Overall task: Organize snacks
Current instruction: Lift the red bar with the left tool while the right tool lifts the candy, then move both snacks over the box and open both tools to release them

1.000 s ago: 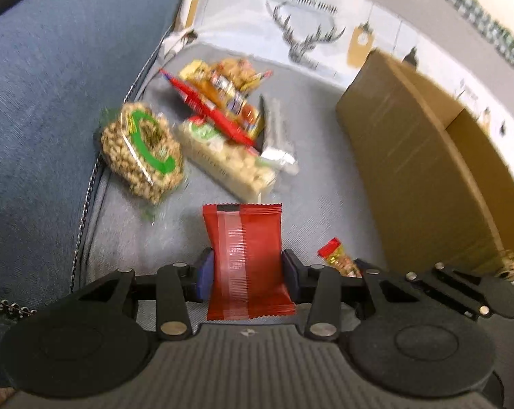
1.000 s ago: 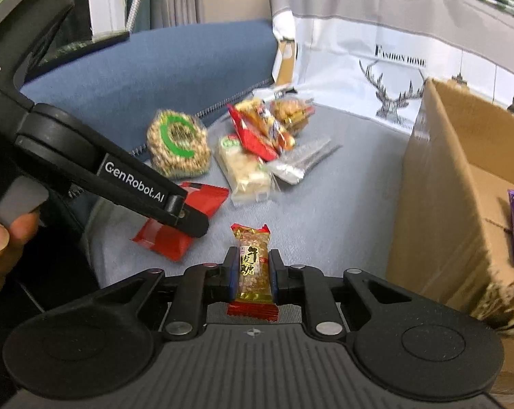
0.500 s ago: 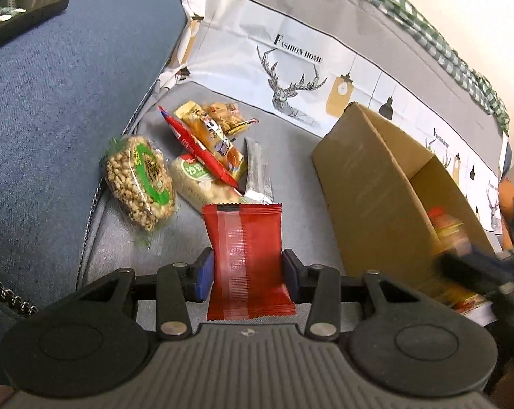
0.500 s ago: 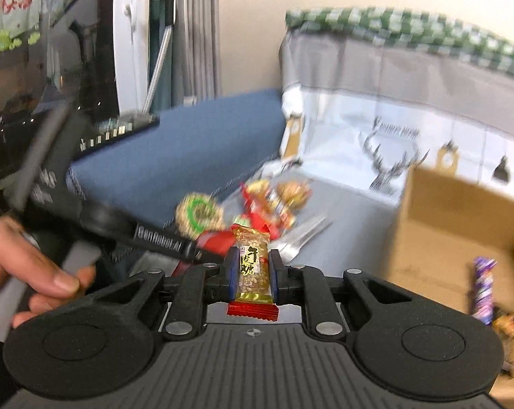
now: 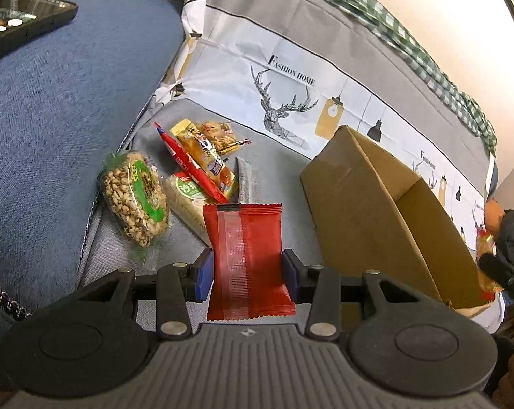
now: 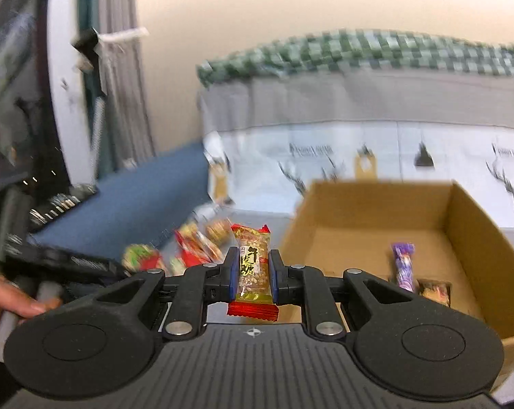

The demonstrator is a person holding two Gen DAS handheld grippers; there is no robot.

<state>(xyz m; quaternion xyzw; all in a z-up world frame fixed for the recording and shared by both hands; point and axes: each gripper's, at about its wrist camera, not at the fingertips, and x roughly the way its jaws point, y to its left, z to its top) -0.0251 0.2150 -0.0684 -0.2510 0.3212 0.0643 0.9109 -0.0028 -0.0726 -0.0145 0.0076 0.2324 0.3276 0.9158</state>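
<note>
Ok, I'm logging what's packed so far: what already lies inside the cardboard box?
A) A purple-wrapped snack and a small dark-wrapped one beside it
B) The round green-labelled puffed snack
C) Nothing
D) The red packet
A: in the right wrist view the cardboard box holds a purple-wrapped snack with a small dark-wrapped one beside it on the floor of the box.
</note>
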